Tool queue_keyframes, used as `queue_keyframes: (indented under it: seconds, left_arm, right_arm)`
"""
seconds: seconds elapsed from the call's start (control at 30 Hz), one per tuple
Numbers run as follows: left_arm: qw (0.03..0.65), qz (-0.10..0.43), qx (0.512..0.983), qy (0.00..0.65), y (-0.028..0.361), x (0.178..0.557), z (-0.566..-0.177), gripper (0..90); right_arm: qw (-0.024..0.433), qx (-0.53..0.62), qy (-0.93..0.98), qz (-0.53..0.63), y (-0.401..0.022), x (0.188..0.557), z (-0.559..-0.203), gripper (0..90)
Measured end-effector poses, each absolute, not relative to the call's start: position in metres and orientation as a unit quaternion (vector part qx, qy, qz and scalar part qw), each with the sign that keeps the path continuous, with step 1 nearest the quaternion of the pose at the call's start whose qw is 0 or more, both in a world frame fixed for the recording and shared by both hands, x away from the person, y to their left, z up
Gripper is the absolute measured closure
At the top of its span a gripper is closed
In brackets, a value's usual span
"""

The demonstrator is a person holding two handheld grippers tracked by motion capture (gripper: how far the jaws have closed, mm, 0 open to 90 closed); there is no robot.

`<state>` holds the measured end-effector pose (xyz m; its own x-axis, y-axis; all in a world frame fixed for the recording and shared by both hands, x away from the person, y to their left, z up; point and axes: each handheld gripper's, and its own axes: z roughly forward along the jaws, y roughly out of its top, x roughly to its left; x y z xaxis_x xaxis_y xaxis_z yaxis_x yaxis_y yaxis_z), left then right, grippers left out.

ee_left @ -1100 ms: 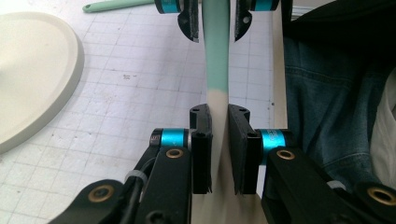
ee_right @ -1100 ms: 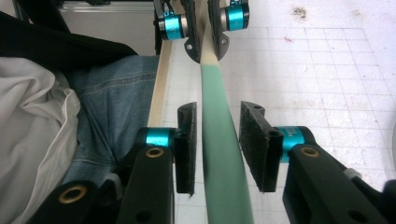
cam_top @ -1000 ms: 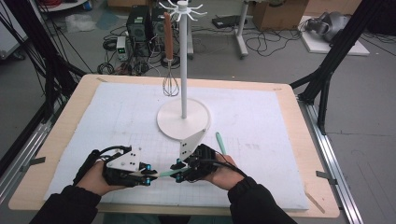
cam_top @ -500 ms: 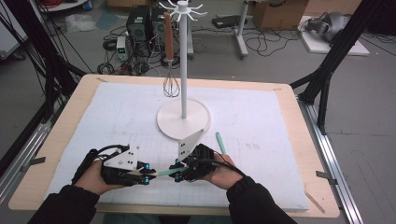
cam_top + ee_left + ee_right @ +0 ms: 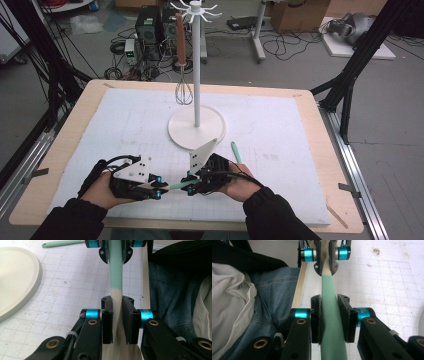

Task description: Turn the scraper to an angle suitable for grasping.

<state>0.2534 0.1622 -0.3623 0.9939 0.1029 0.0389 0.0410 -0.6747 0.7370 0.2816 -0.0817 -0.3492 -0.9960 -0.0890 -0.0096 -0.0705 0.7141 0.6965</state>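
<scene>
Spatula [image 5: 176, 185] spans level between my two tools: left tool [image 5: 156, 187] clamped on its cream end, right tool [image 5: 192, 185] closing on its green handle.

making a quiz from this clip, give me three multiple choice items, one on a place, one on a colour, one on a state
1. Where does the whisk hang?
A. from the white stand
B. from the left claw
C. off the table edge

2. What colours is the utensil handle between the two claws?
A. red and black
B. mint green and cream
C. all brown

3. How is the left claw set?
A. wide open over the mat
B. shut on the utensil handle
C. shut on the whisk

Answers:
1 A, its brown handle hangs from a hook atop the white stand.
2 B, the green part meets a cream part at the left claw.
3 B, both pads press the cream end; the right claw grips the green part.
</scene>
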Motion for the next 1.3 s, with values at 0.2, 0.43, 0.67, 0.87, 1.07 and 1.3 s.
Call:
queue_keyframes:
  seconds: [0.2, 0.43, 0.67, 0.87, 1.07, 1.3]
  left_arm:
    - [0.390, 0.056, 0.918, 0.033, 0.160, 0.252, -0.361, 80.2]
    - [0.392, 0.071, 0.916, 0.038, 0.163, 0.251, -0.359, 80.3]
    - [0.396, 0.076, 0.914, 0.042, 0.164, 0.251, -0.359, 80.4]
    - [0.394, 0.066, 0.916, 0.043, 0.163, 0.252, -0.360, 80.1]
    - [0.393, 0.058, 0.917, 0.041, 0.163, 0.252, -0.359, 80.1]
    - [0.394, 0.075, 0.915, 0.043, 0.162, 0.251, -0.359, 80.5]
  right_arm:
    - [0.001, 0.044, -0.927, -0.372, -0.080, 0.278, -0.346, 73.4]
    - [0.015, 0.015, -0.920, -0.392, -0.086, 0.284, -0.346, 66.4]
    - [0.019, 0.002, -0.914, -0.406, -0.093, 0.287, -0.344, 71.5]
    - [0.015, 0.016, -0.921, -0.389, -0.090, 0.284, -0.342, 73.6]
    - [0.002, 0.035, -0.924, -0.381, -0.089, 0.282, -0.339, 73.9]
    - [-0.014, 0.042, -0.927, -0.374, -0.087, 0.280, -0.336, 73.5]
